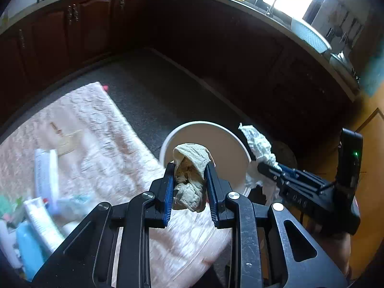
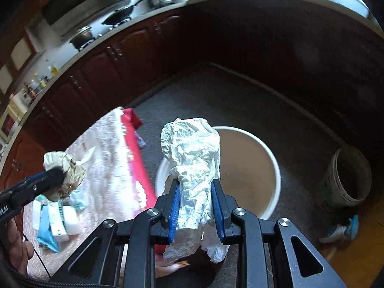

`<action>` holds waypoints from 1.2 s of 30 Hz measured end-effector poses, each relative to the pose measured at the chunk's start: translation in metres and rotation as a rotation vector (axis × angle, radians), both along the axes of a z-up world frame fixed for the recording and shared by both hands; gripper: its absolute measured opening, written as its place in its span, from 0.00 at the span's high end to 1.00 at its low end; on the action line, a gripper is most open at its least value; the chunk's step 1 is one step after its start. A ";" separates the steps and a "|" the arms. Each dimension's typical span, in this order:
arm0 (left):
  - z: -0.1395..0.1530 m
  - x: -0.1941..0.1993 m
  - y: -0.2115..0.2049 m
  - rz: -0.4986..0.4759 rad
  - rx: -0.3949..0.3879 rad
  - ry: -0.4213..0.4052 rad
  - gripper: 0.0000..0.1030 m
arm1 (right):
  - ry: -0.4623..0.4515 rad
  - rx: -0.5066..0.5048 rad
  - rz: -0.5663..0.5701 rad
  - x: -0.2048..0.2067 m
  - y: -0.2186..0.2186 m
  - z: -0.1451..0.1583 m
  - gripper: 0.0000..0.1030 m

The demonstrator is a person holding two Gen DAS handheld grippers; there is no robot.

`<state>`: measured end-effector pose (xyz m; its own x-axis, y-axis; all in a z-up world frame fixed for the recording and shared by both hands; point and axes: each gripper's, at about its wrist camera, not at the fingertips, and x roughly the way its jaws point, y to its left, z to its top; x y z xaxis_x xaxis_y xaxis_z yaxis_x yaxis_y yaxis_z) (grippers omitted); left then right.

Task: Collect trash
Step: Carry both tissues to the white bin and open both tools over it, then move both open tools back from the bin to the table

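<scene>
We are holding both wads over white bucket (image 1: 168,141), nothing dropped yet. Left gripper (image 1: 189,180) clenching stained tissue (image 1: 189,168); right gripper (image 2: 195,204) clenching white wrapper (image 2: 192,148). Tubes (image 1: 45,177) waiting on pink cloth (image 1: 100,124).

White bucket (image 2: 273,168), pink textured cloth (image 1: 96,129), brown-stained cream tissue (image 1: 189,168), dark speckled floor (image 1: 148,88)

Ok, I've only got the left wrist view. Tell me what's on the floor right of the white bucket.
Observer: A grey bucket stands there, apart from the white bucket.
Operator: Look nearer than that.
Observer: A blue-and-white bottle lies on the floor.
Operator: Now check the bucket's other side.
Observer: A red cloth hangs at the edge of the pink cover, left of the white bucket.
</scene>
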<state>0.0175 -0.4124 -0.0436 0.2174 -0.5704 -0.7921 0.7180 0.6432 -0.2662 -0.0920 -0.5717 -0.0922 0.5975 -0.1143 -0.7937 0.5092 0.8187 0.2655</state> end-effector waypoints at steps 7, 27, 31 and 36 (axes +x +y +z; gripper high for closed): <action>-0.021 0.005 -0.035 -0.001 0.023 0.034 0.72 | 0.062 0.007 -0.016 0.003 -0.020 -0.027 0.77; -0.022 0.001 -0.019 0.023 0.010 0.024 0.42 | 0.067 -0.010 -0.062 0.003 -0.010 -0.033 0.36; -0.012 0.000 -0.003 0.049 0.001 -0.010 0.42 | 0.047 -0.031 -0.046 0.003 0.001 -0.023 0.36; 0.002 -0.002 0.019 0.089 -0.007 -0.067 0.42 | 0.026 -0.065 -0.023 0.005 0.018 -0.009 0.36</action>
